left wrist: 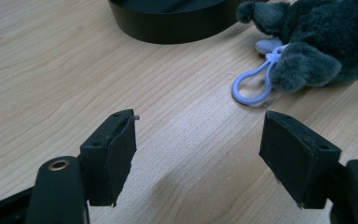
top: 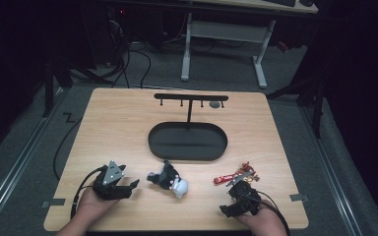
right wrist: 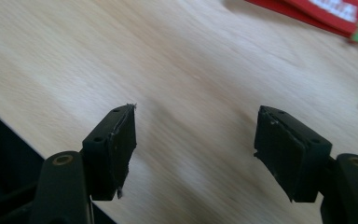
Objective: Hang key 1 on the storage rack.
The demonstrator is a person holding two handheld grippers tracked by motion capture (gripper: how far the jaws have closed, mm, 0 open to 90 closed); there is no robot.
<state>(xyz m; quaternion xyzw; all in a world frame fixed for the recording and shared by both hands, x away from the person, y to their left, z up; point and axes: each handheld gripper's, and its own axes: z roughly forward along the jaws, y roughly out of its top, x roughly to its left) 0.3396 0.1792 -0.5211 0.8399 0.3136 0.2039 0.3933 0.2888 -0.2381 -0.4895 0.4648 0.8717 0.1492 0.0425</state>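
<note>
A grey and white plush keychain [top: 170,180] lies on the wooden table [top: 118,123] near the front, between my two grippers. Its light blue clip loop [left wrist: 251,87] and grey fur [left wrist: 321,42] lie just beyond my left gripper [left wrist: 198,135], whose jaws stand open with nothing between them. In the high view the left gripper [top: 130,188] sits left of the plush, pointing toward it. My right gripper [top: 230,199] is at the front right, open over bare wood [right wrist: 196,135]. A red strap [top: 232,177] lies just beyond it, and its end [right wrist: 321,11] is at the top right of the right gripper view.
A black oval tray [top: 187,141] sits mid-table, with its rim [left wrist: 168,25] close behind the plush. From it rises a thin T-shaped stand [top: 191,97] with several hooks; a small grey item [top: 215,104] hangs at its right end. The table's front edge is close to both hands.
</note>
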